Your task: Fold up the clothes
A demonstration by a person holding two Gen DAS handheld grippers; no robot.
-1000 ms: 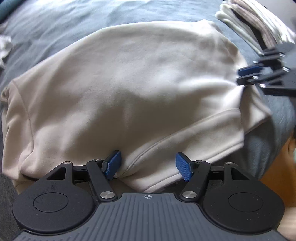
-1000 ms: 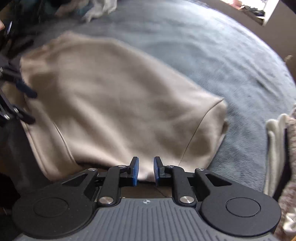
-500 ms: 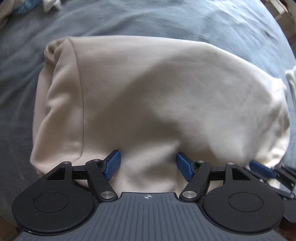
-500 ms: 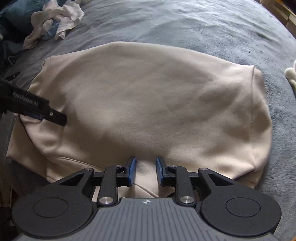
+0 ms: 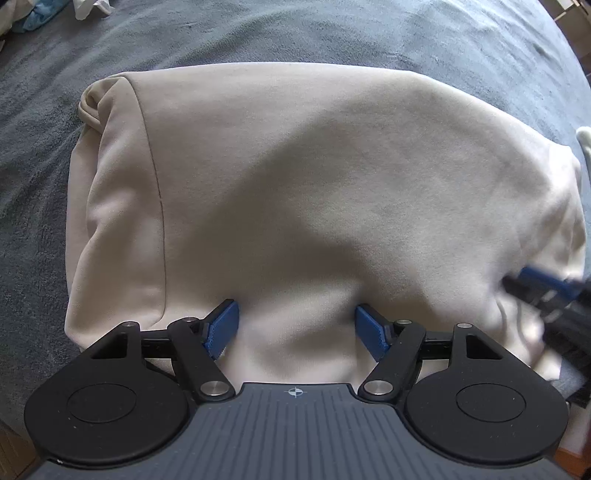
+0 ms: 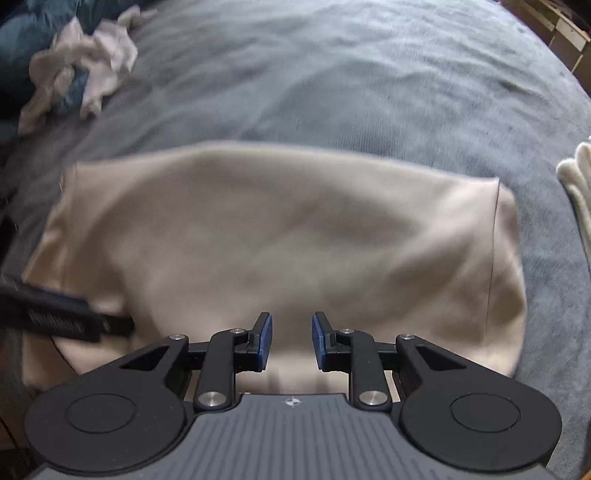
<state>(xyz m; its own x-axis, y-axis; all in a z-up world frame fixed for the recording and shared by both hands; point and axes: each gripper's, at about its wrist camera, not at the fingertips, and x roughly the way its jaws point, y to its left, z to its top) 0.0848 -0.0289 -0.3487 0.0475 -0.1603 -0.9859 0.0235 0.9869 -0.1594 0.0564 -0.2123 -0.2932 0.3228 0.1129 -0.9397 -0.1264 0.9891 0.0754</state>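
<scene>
A cream sweatshirt [image 5: 295, 184] lies folded into a broad rectangle on the grey-blue bedcover [image 5: 332, 33]. My left gripper [image 5: 295, 310] points down over its near edge. The jaws are open wide, the blue pads [image 5: 221, 328] rest against the cloth, and the fabric lies between them unpinched. In the right wrist view the same sweatshirt [image 6: 277, 240] is blurred. My right gripper [image 6: 291, 317] hovers over its near edge, open by a narrow gap with nothing gripped. Each gripper also shows at the edge of the other's view: the right gripper [image 5: 543, 288] and the left gripper [image 6: 66, 321].
Crumpled white and blue clothes [image 6: 85, 74] lie on the bedcover at the far left. A stack of folded white cloth [image 6: 580, 192] sits at the right edge. Wooden furniture [image 6: 565, 33] stands beyond the bed's far right corner.
Both views have rolled, so the sweatshirt now lies lengthwise across them. The right gripper's jaws have parted a little and it has drawn back toward the near edge. The left gripper's jaws stay wide.
</scene>
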